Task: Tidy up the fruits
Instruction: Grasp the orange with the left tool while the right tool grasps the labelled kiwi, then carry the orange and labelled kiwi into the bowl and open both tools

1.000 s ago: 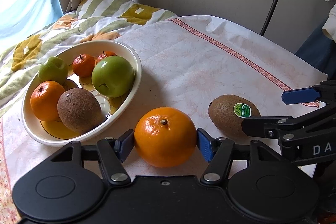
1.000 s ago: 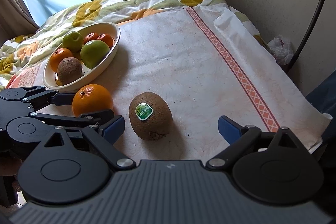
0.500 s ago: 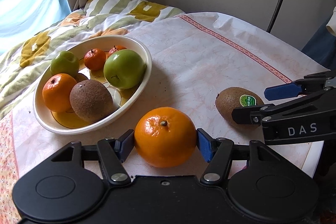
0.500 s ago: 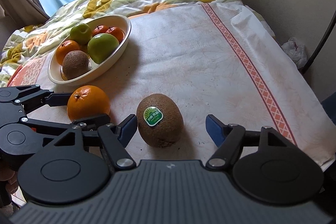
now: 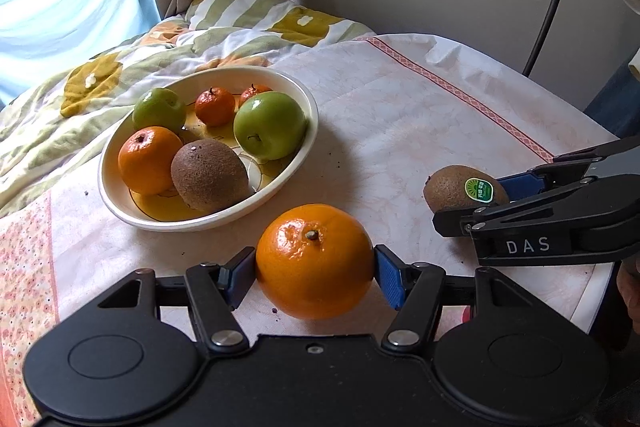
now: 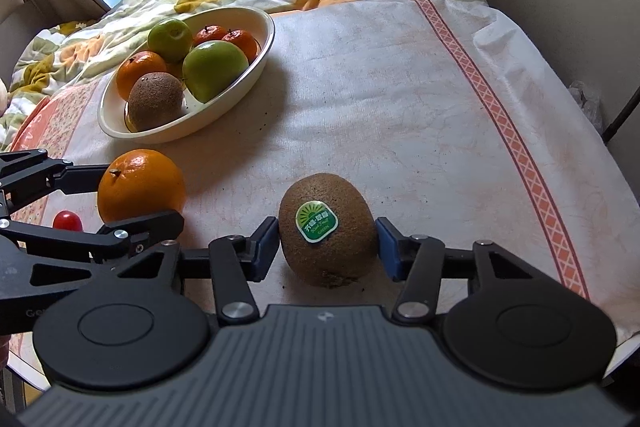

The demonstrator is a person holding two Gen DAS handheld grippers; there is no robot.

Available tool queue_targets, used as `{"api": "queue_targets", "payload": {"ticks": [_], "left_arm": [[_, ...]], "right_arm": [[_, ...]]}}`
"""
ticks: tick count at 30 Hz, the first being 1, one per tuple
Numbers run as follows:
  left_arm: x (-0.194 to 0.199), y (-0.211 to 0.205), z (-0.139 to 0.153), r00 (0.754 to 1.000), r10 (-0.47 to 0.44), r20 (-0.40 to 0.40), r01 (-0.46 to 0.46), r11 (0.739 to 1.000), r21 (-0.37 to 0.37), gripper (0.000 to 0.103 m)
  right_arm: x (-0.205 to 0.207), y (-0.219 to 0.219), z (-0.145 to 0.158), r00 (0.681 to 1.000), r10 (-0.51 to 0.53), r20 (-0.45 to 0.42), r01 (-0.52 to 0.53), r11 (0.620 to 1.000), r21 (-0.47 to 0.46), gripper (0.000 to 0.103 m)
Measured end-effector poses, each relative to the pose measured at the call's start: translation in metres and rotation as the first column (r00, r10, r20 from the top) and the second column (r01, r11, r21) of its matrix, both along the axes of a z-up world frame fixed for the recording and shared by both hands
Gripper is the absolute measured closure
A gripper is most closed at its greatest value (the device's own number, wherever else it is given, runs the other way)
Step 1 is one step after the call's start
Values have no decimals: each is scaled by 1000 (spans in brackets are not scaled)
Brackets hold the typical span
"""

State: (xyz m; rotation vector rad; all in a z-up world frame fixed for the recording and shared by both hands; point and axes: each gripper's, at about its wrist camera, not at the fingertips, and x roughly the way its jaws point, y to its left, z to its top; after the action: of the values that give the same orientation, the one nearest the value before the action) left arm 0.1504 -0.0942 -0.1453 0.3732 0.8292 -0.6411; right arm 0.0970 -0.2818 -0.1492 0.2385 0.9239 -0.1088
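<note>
My left gripper (image 5: 315, 273) is shut on a large orange (image 5: 315, 261), its blue pads pressing both sides just in front of the cream bowl (image 5: 308, 115). The bowl holds two green apples, a kiwi, an orange and small mandarins. To the right, my right gripper (image 6: 326, 247) is closing its jaws around a brown kiwi (image 6: 326, 227) with a green sticker that sits on the tablecloth. Both pads touch the kiwi's sides. From the right wrist view the orange (image 6: 141, 187) shows between the left gripper's fingers (image 6: 138, 197). The kiwi (image 5: 456, 187) shows in the left wrist view too.
A small red fruit (image 6: 67, 221) lies on the cloth beneath the left gripper. A patterned quilt (image 5: 80, 87) lies beyond the bowl. The wall and a dark cable (image 5: 552, 7) stand at the far right, and the table edge (image 5: 592, 299) runs close on the right.
The right gripper's jaws have closed from wide apart onto the kiwi's sides. The left gripper still holds the orange and has shifted slightly relative to the bowl.
</note>
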Motion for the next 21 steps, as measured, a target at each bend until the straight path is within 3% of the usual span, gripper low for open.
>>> {"api": "queue_targets", "payload": {"ticks": [10,21], "left_arm": [[-14,18,23,999,45,25,-44,999,-32,36],[-39,54,76,992,120,47,-115,989,-94,36]], "right_arm": [[-9,8,18,1000,-4,29,3,1000,24,37],[-26,34,77,994,2,108,-7,999,42,37]]}}
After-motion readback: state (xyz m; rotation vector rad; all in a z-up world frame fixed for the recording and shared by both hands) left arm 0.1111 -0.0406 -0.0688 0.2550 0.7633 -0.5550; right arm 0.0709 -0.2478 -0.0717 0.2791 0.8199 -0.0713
